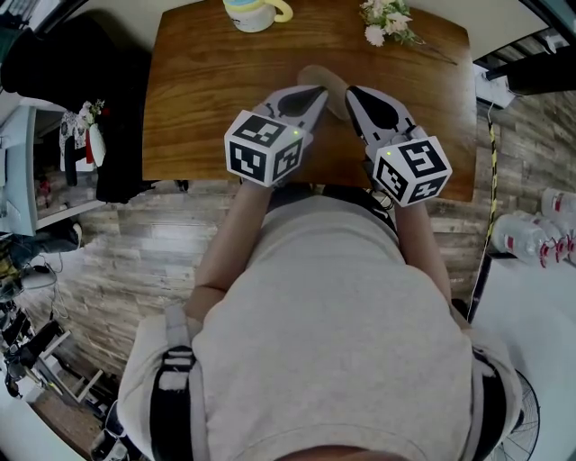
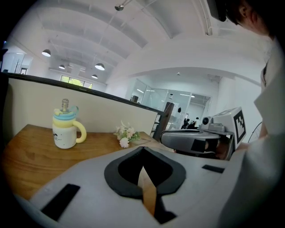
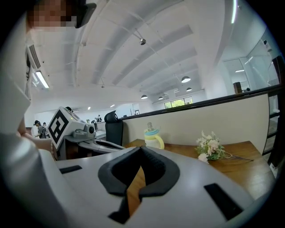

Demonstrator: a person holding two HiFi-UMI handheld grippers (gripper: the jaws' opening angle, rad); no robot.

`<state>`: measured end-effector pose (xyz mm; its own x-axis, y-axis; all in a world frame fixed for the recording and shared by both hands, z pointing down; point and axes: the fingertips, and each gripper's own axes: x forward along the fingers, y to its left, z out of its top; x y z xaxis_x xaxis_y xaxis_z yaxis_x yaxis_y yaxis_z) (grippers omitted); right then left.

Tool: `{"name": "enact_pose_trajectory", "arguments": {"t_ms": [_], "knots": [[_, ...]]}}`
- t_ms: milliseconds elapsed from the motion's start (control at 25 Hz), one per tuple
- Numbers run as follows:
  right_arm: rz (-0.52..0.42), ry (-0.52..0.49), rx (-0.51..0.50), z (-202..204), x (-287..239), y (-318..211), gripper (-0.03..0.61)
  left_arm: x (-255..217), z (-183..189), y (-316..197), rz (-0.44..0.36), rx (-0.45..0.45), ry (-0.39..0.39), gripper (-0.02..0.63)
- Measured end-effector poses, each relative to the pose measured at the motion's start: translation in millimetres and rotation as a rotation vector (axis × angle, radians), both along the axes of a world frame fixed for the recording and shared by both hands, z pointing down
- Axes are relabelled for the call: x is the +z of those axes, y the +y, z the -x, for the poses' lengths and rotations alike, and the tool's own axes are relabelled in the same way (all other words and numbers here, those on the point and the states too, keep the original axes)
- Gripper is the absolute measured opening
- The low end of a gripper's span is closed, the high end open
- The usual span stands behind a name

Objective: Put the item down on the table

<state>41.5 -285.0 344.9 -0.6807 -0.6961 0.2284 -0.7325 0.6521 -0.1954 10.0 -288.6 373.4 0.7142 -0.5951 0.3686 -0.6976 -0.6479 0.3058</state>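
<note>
Item: best candidate is a tan rounded piece on the surface, nearer the person than the mug and a little right of it in the head view. It sits right at the tips of both claws; can't tell from the head view whether either tip touches it. Neither gripper view shows it clearly.

Left claw: clenched, pads together. Only a thin wood-coloured sliver shows in the slit, nothing that reads as a gripped thing. It is on the person's side of the mug, angled slightly down toward the surface.

Right claw: clenched too, with the same thin sliver in the slit and nothing visibly gripped. It is just beside the left claw, further right of the mug, tips converging toward the tan piece.

Mug is yellow and white with a lid, upright at the far edge of the surface. Flowers lie along the same far edge, well right of the mug. Person's torso fills the lower half of the head view, an arm running to each claw.
</note>
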Motion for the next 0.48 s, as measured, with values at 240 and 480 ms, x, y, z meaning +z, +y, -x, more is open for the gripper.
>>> {"name": "enact_pose_trajectory", "arguments": {"t_ms": [240,480], "knots": [[0.024,0.01,-0.006,0,9,4,0.011,6,-3,4,0.02,0.003,-0.005,0.011],[0.039,0.02,-0.017,4,16,7,0.011,9,0,5,0.027,0.002,-0.006,0.011]]}}
